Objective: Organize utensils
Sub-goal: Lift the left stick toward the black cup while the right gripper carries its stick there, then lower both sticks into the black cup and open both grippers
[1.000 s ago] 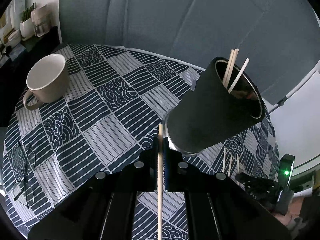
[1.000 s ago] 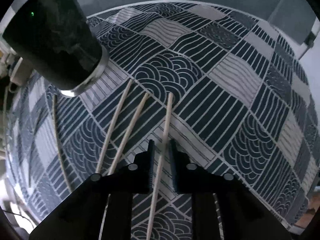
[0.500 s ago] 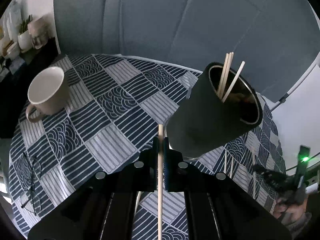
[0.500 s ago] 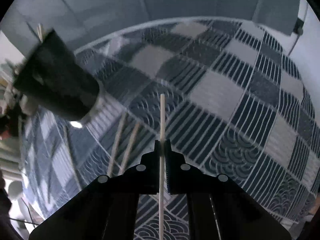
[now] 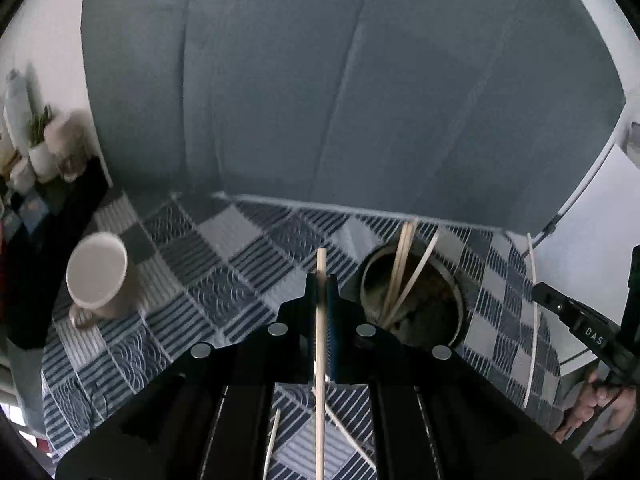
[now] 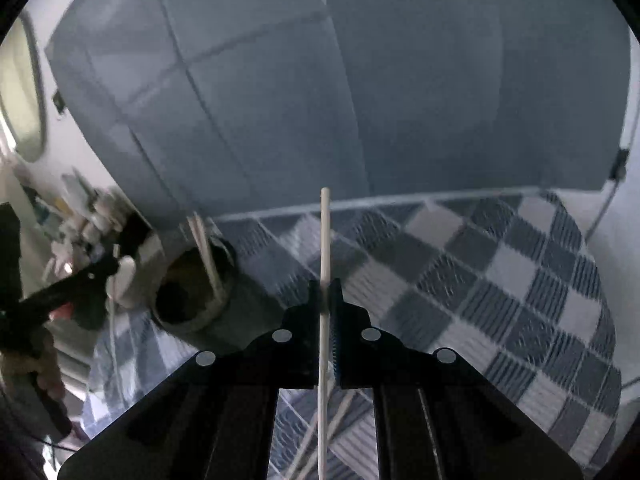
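Each gripper, left and right, is clamping one pale wooden chopstick; next, each stick needs lowering into the dark cylindrical holder near the table's far edge.

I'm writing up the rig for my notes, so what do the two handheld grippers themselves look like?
Both the left gripper and the right gripper are matte black, with two flat angular fingers narrowing to slim tips. Each carries four round silver studs. The inner pads look bluish and ridged. No cables or sleeves are visible.
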A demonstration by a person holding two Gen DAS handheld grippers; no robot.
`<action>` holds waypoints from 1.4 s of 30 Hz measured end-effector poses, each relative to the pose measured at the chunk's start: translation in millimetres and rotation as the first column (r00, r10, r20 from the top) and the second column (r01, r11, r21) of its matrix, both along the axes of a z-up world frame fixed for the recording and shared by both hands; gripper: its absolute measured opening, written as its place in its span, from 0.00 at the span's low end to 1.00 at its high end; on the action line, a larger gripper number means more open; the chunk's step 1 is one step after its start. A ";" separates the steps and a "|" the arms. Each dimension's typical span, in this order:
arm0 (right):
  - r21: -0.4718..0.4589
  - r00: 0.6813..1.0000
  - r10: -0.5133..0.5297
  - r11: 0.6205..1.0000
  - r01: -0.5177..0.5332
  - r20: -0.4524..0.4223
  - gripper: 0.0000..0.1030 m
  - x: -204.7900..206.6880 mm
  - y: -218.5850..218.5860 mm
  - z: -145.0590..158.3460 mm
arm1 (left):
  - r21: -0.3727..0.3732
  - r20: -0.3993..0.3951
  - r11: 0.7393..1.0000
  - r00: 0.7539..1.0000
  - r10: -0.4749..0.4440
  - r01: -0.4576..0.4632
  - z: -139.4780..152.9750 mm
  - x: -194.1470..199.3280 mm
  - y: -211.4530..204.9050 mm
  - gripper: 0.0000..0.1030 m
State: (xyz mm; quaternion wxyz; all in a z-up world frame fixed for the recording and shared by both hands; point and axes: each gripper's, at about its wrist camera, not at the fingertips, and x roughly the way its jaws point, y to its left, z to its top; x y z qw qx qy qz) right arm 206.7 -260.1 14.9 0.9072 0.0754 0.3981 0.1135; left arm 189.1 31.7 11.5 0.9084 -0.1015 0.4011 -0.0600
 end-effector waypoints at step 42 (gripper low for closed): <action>0.139 0.945 0.238 0.952 -0.273 0.223 0.05 84.6 94.2 -8.8 | 0.025 0.220 0.994 0.969 -0.111 0.108 2.4 89.8 -51.4 0.05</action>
